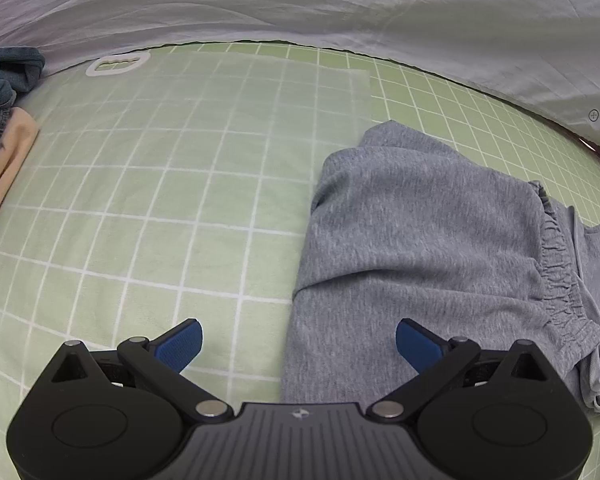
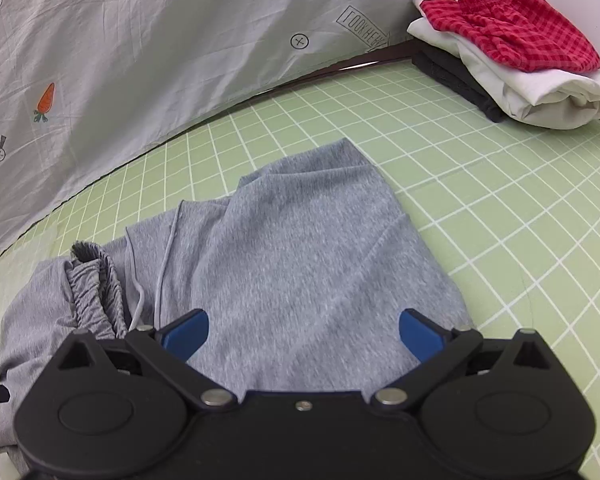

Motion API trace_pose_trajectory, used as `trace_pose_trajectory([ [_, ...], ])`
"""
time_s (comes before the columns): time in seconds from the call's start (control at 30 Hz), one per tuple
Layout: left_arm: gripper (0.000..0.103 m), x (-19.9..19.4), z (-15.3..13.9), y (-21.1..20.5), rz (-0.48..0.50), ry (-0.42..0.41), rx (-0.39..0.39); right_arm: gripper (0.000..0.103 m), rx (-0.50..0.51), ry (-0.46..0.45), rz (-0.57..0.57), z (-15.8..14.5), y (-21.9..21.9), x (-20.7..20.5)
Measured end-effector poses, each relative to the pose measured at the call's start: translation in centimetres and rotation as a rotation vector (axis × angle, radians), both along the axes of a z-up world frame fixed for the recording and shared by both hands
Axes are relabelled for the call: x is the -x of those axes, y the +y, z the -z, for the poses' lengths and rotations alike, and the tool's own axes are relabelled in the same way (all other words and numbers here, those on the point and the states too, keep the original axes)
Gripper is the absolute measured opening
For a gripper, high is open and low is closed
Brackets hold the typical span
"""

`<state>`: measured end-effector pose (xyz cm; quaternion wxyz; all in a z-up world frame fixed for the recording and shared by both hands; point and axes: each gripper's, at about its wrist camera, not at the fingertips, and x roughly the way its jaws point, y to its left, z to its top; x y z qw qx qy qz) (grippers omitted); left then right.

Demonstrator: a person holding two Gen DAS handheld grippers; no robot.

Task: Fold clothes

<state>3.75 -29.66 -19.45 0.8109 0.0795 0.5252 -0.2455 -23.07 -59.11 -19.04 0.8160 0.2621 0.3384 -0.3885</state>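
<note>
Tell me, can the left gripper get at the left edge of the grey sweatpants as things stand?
Probably yes. The left gripper is open, and the grey sweatpants edge lies just ahead between its blue pads on the green grid sheet, with nothing lying in between.

left gripper (image 1: 299, 344): black body, two round black side housings, ribbed grey centre plate with a small pale emblem.
left fingers (image 1: 182, 343): blue textured pads on black angled links, joined by silver round pins.
right gripper (image 2: 304, 334): same black build, smooth centre with one small silver screw.
right fingers (image 2: 420, 334): blue pads, black links, silver pins at the joints.
</note>
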Motion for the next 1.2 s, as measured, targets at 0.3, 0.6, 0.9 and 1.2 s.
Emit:
trace_pose_trajectory([
  [0.3,0.036,0.4,0.4,-1.0,0.038,0.020,0.064,0.103,0.078,0.118,-0.127,-0.5,3.1,-1.4],
  [0.6,0.037,-0.1,0.5,-0.2,0.075,0.049,0.116,0.103,-0.005,0.237,-0.190,2.5,5.7,-3.9],
  [0.9,0.062,0.1,0.6,-0.2,0.093,0.050,0.127,0.103,0.015,0.237,-0.054,1.0,6.2,-1.4],
  [1.2,0.009,-0.4,0.4,0.5,0.057,0.082,0.189,0.103,0.014,0.244,0.099,-0.3,5.6,4.6],
])
